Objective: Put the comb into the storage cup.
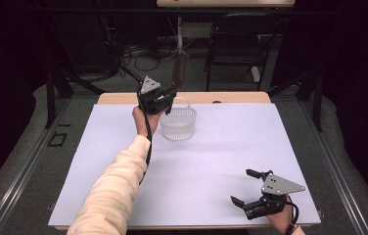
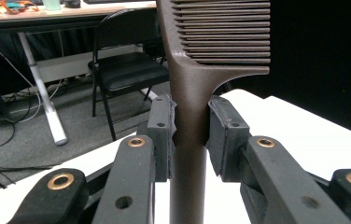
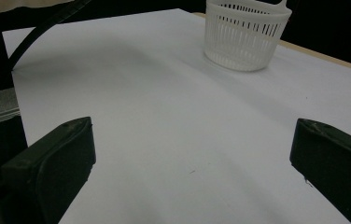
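comb [image 2: 197,70] held upright in the left gripper [image 2: 190,135], handle down, teeth at the top. in the left gripper view the upper part of the comb runs out of frame, so its full length cannot be judged there, and the lower end of the handle is cut off at the bottom edge. it is dark brown with a matte, slightly grainy surface; a thick round handle widens into a flat back, from which fine, close-set teeth run sideways. both black pads press on the handle from either side, so the jaws are clamped on it. in the high view the comb [image 1: 180,68] is small and dim against the dark background beyond the table's far edge; its teeth cannot be made out there. it stands above the left gripper [image 1: 165,95], which is raised at the far side of the table, just beside the basket [image 1: 178,125].

basket: white plastic, round, slotted walls, with a thin handle; the far part of its rim is partly covered by the gripper in the high view. whether anything lies inside cannot be told. it stands on the white sheet [image 1: 211,152] covering the table.

right gripper [image 1: 250,188] sits near the front right corner of the sheet, well apart from the basket, jaws spread wide with nothing between them. a black folding chair [image 1: 236,44] stands beyond the table.
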Motion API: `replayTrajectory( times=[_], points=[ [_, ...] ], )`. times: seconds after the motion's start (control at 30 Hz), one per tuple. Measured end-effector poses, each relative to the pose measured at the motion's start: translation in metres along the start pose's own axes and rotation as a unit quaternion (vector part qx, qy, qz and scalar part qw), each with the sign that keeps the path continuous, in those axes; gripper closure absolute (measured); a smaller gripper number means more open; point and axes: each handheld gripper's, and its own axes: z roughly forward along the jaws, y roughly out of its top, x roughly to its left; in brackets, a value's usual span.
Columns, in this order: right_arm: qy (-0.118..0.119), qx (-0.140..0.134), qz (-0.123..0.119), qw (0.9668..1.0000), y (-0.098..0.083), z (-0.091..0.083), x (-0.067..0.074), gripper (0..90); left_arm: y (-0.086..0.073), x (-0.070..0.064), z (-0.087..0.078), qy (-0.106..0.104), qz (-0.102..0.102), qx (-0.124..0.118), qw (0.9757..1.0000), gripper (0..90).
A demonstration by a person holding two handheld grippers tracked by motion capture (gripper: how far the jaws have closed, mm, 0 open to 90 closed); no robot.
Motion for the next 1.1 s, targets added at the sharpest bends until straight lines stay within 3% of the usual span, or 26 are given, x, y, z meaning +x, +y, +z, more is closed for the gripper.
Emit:
replayTrajectory(
  times=[0.3,0.57,0.9,1.1],
  points=[
    [0.0,0.002,0.0,1.0,0.0,0.0,0.0,0.0,-0.003,0.002,0.003,-0.004,-0.006,-0.001,1.0,72.4],
    [0.001,0.0,-0.003,1.0,0.0,0.0,0.0,0.0,-0.005,0.002,0.005,-0.019,0.016,0.008,0.9997,72.3],
    [0.0,0.002,0.0,1.0,0.0,0.0,0.0,0.0,-0.009,0.005,0.007,-0.029,0.017,0.01,0.9994,72.4],
    [0.001,0.002,-0.001,1.0,0.0,0.0,0.0,0.0,-0.011,0.005,0.009,-0.04,0.032,0.02,0.9985,72.4]
  ],
)
